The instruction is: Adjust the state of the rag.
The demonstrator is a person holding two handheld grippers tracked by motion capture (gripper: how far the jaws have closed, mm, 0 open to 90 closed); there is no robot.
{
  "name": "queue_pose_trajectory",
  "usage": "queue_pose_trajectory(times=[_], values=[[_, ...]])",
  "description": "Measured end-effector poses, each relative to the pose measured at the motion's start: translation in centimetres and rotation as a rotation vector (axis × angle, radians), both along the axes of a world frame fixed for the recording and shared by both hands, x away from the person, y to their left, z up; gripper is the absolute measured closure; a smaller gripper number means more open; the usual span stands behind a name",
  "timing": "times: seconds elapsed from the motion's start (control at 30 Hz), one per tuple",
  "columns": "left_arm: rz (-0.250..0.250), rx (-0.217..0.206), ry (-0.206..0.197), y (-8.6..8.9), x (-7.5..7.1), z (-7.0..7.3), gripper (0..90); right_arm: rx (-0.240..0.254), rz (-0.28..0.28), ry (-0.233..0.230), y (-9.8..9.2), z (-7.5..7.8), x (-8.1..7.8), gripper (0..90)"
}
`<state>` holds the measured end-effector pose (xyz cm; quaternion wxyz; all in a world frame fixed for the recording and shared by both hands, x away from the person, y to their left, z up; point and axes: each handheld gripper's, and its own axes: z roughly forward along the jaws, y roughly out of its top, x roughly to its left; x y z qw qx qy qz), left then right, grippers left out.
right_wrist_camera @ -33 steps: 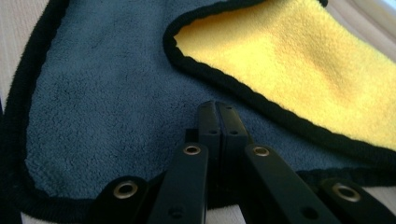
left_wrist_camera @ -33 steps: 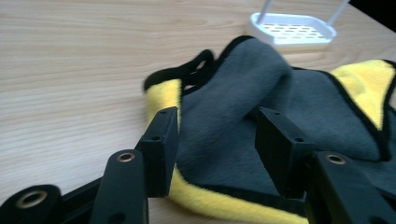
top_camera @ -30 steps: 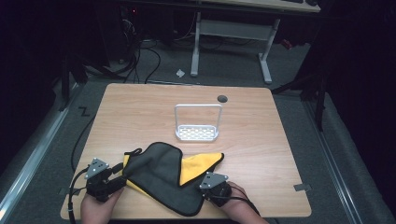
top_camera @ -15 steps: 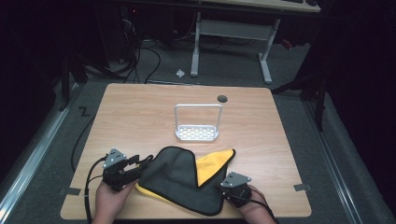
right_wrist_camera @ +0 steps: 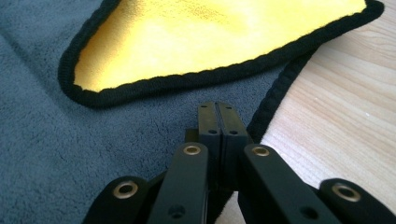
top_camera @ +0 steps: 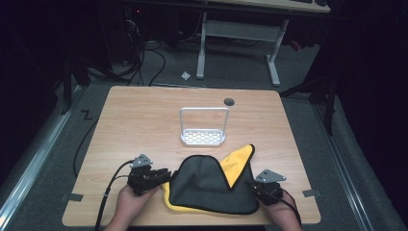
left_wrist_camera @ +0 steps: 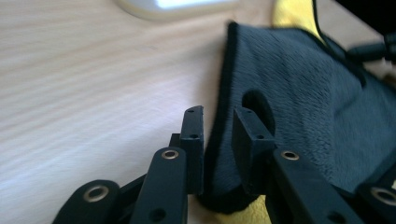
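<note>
The cloth (top_camera: pixel 207 185) now lies bunched nearer the rack (top_camera: pixel 203 126) than a second ago. The left gripper (left_wrist_camera: pixel 219 126) has just been closing, jaws slightly apart around its hem. The right gripper (right_wrist_camera: pixel 218 119) stays clamped on its opposite edge.

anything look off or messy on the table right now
Only the cloth: it lies bunched near the front edge, one corner folded over so the yellow underside shows on the grey. The white rack stands upright. No spills or damage.
</note>
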<state>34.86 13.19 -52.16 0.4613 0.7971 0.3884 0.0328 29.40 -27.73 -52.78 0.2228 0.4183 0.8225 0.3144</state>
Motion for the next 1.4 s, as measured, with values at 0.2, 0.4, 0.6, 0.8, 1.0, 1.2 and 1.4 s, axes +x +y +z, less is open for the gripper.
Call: queue_pose_trajectory(times=[0.2, 0.4, 0.6, 0.8, 1.0, 1.2, 1.4], values=[[-0.064, 0.151, -0.052, -2.6, -1.1, -1.1, 63.9, -0.006, 0.004, -0.001, 0.3, 0.0, 0.5, 90.0], [-0.069, 0.230, -0.130, -3.9, -2.4, -1.1, 80.9, -0.002, 0.008, 0.000, 0.3, 0.0, 0.8, 90.0], [-0.068, 0.225, -0.120, -3.8, -2.4, -1.1, 85.8, -0.001, 0.005, 0.001, 0.4, 0.0, 0.9, 90.0], [-0.003, 0.239, -0.109, -2.1, -1.8, -0.9, 85.9, -0.011, 0.008, -0.003, 0.4, 0.0, 1.0, 90.0], [0.093, 0.220, -0.079, 1.2, -1.4, -0.9, 86.0, -0.025, 0.006, -0.009, 0.5, 0.1, 1.7, 90.0], [0.137, 0.219, -0.061, 3.1, -2.0, -1.0, 85.8, -0.047, 0.001, -0.018, 0.8, 0.1, 2.8, 90.0], [0.107, 0.216, -0.033, 3.2, -3.6, -0.8, 85.4, -0.052, -0.026, -0.023, 0.2, 0.1, 3.8, 90.0]])
